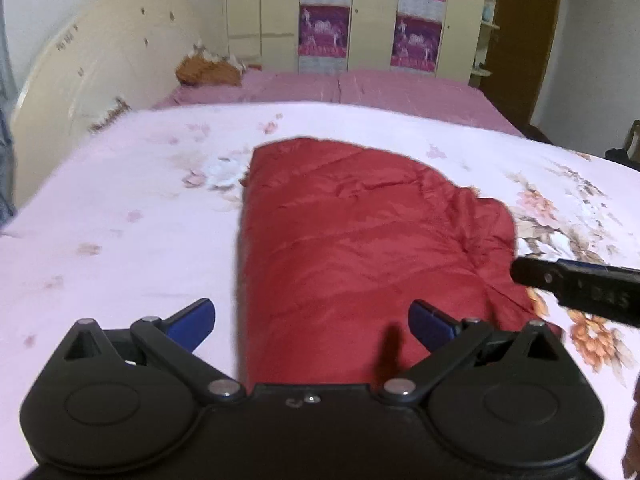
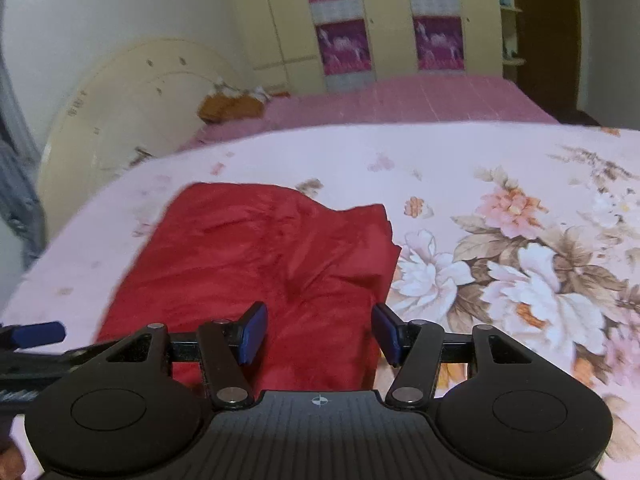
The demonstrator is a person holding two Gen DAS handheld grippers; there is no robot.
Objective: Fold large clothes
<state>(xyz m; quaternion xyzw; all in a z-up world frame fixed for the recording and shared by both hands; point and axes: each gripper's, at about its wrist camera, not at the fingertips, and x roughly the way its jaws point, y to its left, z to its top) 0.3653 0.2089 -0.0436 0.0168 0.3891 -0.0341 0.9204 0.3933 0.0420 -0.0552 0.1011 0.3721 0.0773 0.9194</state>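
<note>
A red padded garment [image 1: 360,232] lies folded into a long block on the pink floral bedspread [image 1: 120,208]. My left gripper [image 1: 312,324] is wide open and empty, above the garment's near left edge. The right gripper's finger [image 1: 576,284] reaches in from the right beside the garment. In the right wrist view the garment [image 2: 260,256] lies ahead and to the left. My right gripper [image 2: 318,332] is open and empty over the garment's near right edge. The left gripper's blue fingertip [image 2: 38,332] shows at the far left.
A cream headboard [image 1: 100,68] stands at the left. A darker pink sheet [image 1: 360,88] and an orange bundle [image 1: 208,68] lie at the far end of the bed. A wardrobe [image 1: 360,12] with purple panels and a brown door [image 1: 524,36] stand behind.
</note>
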